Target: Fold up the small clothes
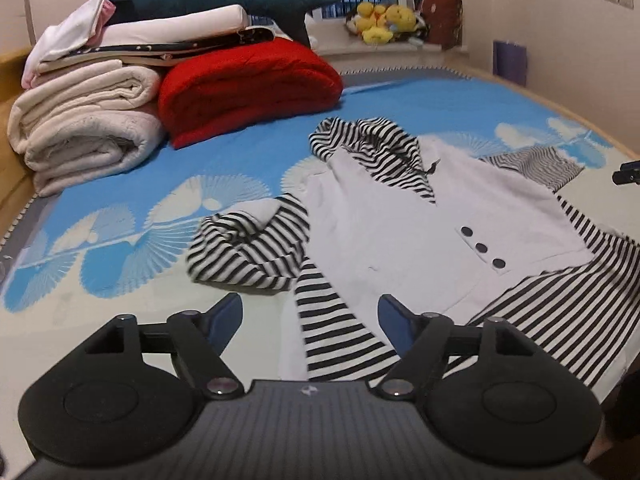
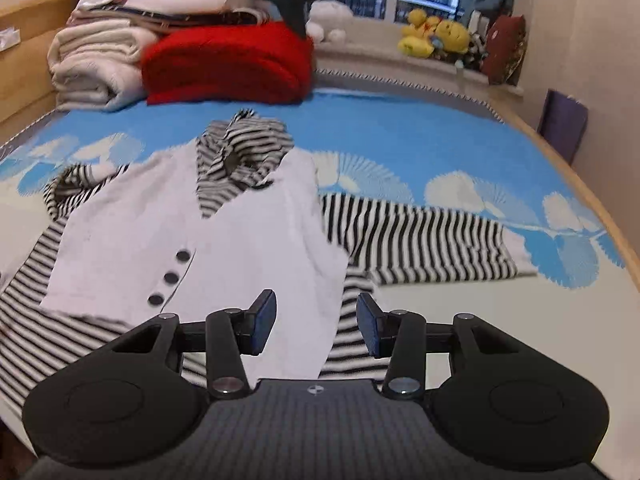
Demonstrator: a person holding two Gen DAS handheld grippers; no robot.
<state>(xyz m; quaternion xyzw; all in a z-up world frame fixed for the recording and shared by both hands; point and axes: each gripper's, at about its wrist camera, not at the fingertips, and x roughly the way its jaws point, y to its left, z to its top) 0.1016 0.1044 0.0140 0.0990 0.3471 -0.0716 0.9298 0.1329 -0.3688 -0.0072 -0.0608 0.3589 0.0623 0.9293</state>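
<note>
A small white top (image 1: 400, 220) with three dark buttons and a black-and-white striped hood, sleeves and hem lies spread face up on the blue-and-white bed cover (image 1: 240, 148). One striped sleeve (image 1: 248, 248) is bunched up on the left in the left wrist view. The other sleeve (image 2: 420, 240) lies stretched out flat. My left gripper (image 1: 310, 312) hovers wide open over the striped hem, with nothing gripped. My right gripper (image 2: 316, 304) hangs above the top (image 2: 200, 240) near its lower edge, jaws partly apart, pads pressing on nothing.
Folded cream blankets (image 1: 88, 128) and a red quilt (image 1: 248, 88) are stacked at the far left of the bed, with a dark shark plush on top. Yellow plush toys (image 1: 384, 20) sit on the window sill. A wooden bed edge (image 2: 580, 176) runs along the right.
</note>
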